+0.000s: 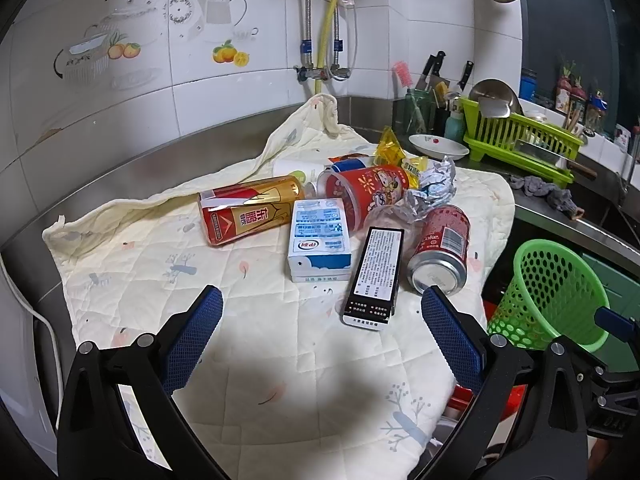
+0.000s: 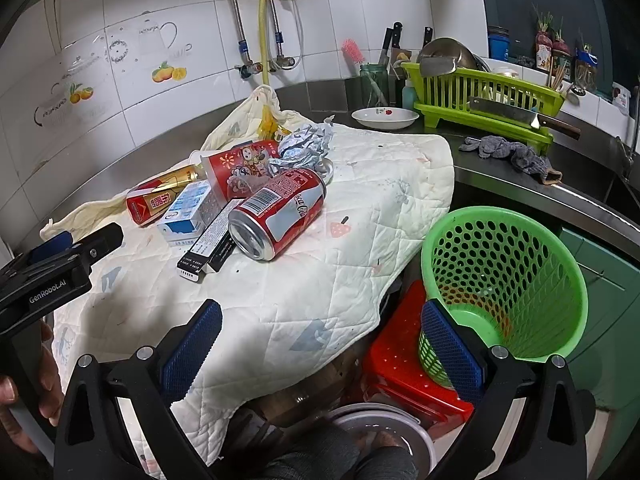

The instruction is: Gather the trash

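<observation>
Steel counter (image 1: pixel 132 152) runs under white wall tiles (image 1: pixel 248 92), and a cream quilted cloth (image 1: pixel 248 320) covers most of it. Past the cloth we see a white dish (image 1: pixel 438 146), a lime dish rack (image 1: pixel 524 140) with a cleaver (image 2: pixel 520 117) across it, and a grey rag (image 2: pixel 516 154).

Our left gripper (image 1: pixel 322 310) hangs over the cloth with its blue pads spread wide and nothing between them. The trash lies just ahead of it: a black box (image 1: pixel 378 274) nearest, reaching in toward the gap between the fingers, a Coke can (image 1: pixel 442 250) on its side just ahead of the right finger, touching the box, and a blue-and-white carton (image 1: pixel 319 240) left of the box. Farther ahead lie a red-gold can (image 1: pixel 250 210), a red cup (image 1: pixel 366 192) on its side, crumpled foil (image 1: pixel 432 188) and a yellow wrapper (image 1: pixel 390 148).

Our right gripper (image 2: pixel 322 322) is likewise wide open and empty, at the cloth's near edge. The trash sits ahead and to its left. A green basket (image 2: pixel 516 276) stands just ahead of its right finger, off the counter, on a red stool (image 2: pixel 400 364).
</observation>
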